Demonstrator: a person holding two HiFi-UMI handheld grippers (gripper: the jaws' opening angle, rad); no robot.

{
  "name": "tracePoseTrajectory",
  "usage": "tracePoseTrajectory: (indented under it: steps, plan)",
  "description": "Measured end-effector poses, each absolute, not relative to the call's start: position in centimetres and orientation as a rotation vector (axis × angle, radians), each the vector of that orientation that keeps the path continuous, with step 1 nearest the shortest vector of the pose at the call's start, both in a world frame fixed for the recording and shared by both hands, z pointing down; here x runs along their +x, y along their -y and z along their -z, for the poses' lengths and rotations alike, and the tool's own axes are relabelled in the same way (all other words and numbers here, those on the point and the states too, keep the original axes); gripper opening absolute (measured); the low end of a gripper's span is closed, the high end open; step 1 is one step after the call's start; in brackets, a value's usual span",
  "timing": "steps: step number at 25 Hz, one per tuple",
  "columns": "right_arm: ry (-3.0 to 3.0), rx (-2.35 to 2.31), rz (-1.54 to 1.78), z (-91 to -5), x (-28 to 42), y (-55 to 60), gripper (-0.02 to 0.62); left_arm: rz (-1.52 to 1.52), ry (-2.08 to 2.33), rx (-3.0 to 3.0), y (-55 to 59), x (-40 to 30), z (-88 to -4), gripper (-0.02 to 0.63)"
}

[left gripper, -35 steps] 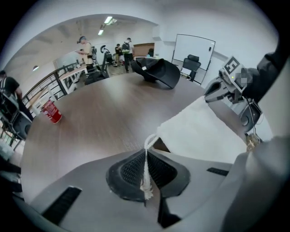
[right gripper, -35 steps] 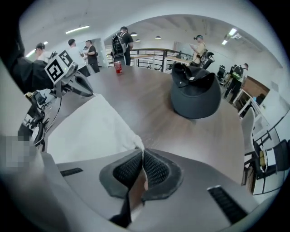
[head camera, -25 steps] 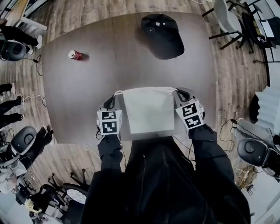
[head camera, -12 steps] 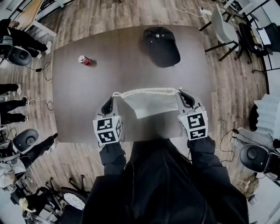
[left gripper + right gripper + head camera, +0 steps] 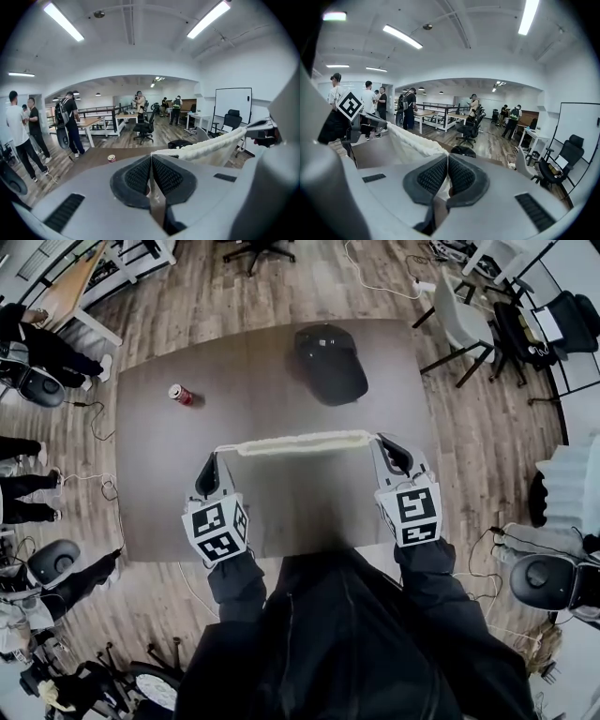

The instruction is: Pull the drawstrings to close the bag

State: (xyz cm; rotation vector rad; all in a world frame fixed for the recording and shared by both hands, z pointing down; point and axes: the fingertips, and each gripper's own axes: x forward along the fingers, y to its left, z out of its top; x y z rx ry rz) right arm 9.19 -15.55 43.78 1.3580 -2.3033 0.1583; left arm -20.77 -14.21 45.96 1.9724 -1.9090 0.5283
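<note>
Head view: both arms reach forward. The left gripper and right gripper stretch the bag taut between them above the desk.
Left gripper view: fingers clenched at the bag's gathered end.
Right gripper view: fingers clenched, pinching white fabric.

You have before you: one white cloth drawstring bag; one red metal drink can; one black fabric cap; one brown table; two grey grippers: left gripper, right gripper.
</note>
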Motion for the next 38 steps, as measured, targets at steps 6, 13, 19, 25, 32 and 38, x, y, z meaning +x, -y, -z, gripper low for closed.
tracePoseTrajectory:
  steps: [6, 13, 19, 25, 32, 38]
  plan:
    - [2.277, 1.401, -0.142, -42.2, 9.8, 15.4, 0.028, -0.416, 2.022, 1.891, 14.4, -22.1, -43.1, 0.037]
    - [2.25, 1.426, -0.107, -41.6, 10.0, 14.7, 0.028, -0.364, 2.091, 1.822, 13.4, -24.1, -42.1, 0.037]
    - [2.224, 1.452, -0.094, -41.6, 10.6, 14.4, 0.028, -0.338, 2.144, 1.779, 12.8, -25.2, -41.6, 0.037]
    - [2.207, 1.469, -0.088, -41.4, 11.3, 14.2, 0.028, -0.324, 2.173, 1.749, 12.1, -26.2, -41.3, 0.037]
    - [2.165, 1.529, -0.117, -41.9, 13.6, 14.1, 0.028, -0.281, 2.227, 1.667, 11.0, -28.7, -41.0, 0.037]
    - [2.133, 1.566, -0.135, -42.4, 14.9, 14.4, 0.028, -0.264, 2.258, 1.612, 10.6, -30.2, -40.8, 0.037]
